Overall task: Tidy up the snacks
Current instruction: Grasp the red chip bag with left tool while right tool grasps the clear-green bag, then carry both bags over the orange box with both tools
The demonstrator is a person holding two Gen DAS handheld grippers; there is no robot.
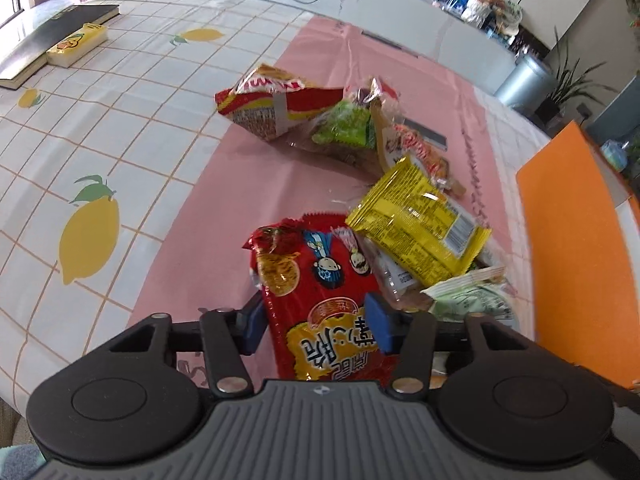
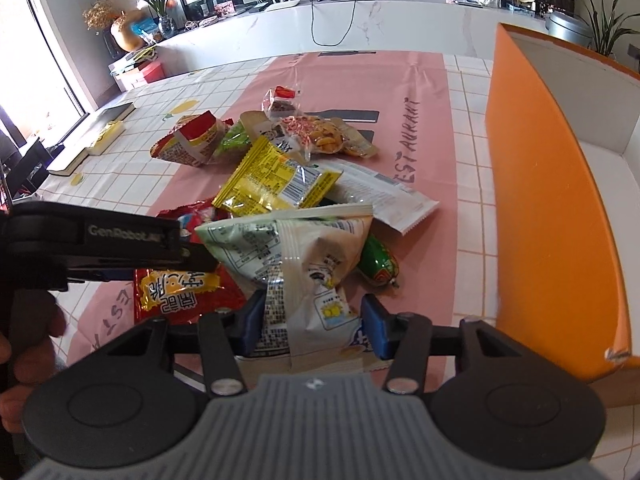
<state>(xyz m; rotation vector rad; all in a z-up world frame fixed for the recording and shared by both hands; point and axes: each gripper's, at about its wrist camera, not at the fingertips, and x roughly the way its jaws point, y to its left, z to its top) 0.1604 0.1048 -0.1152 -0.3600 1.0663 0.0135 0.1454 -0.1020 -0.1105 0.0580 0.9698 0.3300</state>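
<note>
A pile of snack packets lies on the pink runner [image 1: 248,168]. My left gripper [image 1: 316,326] has its blue pads on both sides of a red snack bag [image 1: 320,280], jaws wide around it. A yellow packet [image 1: 416,224] lies just beyond, then a red-and-white bag [image 1: 272,108] and a green packet [image 1: 346,126]. My right gripper [image 2: 312,326] straddles a pale green-and-white bag [image 2: 296,248], jaws wide. The left gripper [image 2: 120,244] shows at left in the right wrist view, over the red bag [image 2: 180,292]. An orange box [image 2: 552,200] stands at right.
A green sausage [image 2: 378,262], a white flat packet [image 2: 376,192] and a cracker pack [image 2: 320,136] lie in the pile. A dark book [image 1: 60,36] and a yellow box [image 1: 78,46] sit on the lemon tablecloth at far left. The orange box [image 1: 576,248] borders the pile.
</note>
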